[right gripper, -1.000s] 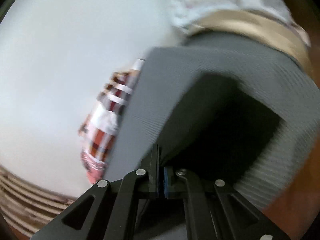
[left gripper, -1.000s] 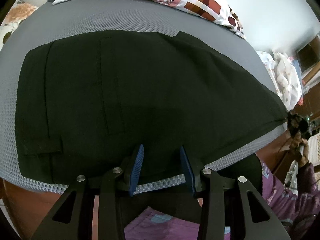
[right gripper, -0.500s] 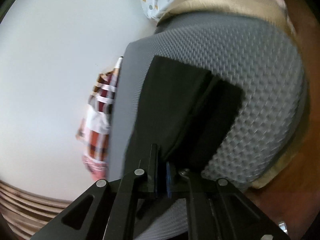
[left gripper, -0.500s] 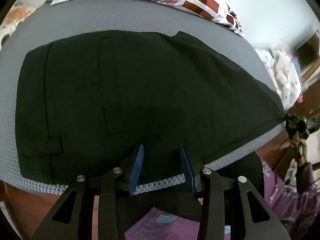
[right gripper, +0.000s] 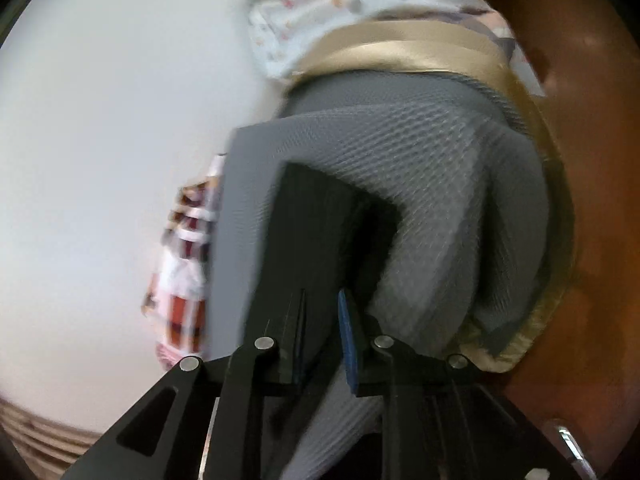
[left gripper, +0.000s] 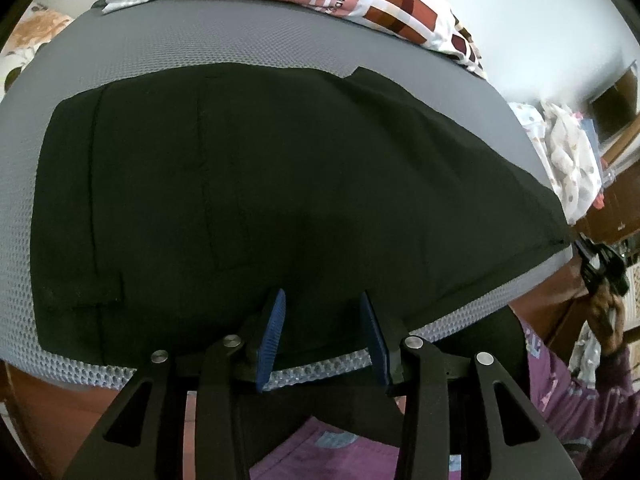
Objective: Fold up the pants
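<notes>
Black pants (left gripper: 260, 184) lie spread flat on a grey mesh mattress (left gripper: 240, 40), with the waistband at the left and the leg end at the far right. My left gripper (left gripper: 322, 294) hovers open over the pants' near edge, its blue pads (left gripper: 272, 328) apart and pressing nothing. My right gripper (right gripper: 322, 300) sits at the leg hem (right gripper: 320, 208). Its jaws are opening, and black fabric still lies in the gap without being pinched. In the left wrist view the right gripper (left gripper: 600, 264) shows just past the hem corner.
A pink and brown checked pillow (left gripper: 400, 4) lies along the mattress's far edge. A white patterned cloth pile (left gripper: 568, 160) sits beyond the leg end. The wooden bed frame (right gripper: 592, 200) borders the mattress. A person's purple sleeve (left gripper: 580, 392) is at the lower right.
The right gripper's jaws, shut on the leg hem before, have parted, and the gripper has drawn back a little from the mattress corner. The left gripper and the pants' body have not moved.
</notes>
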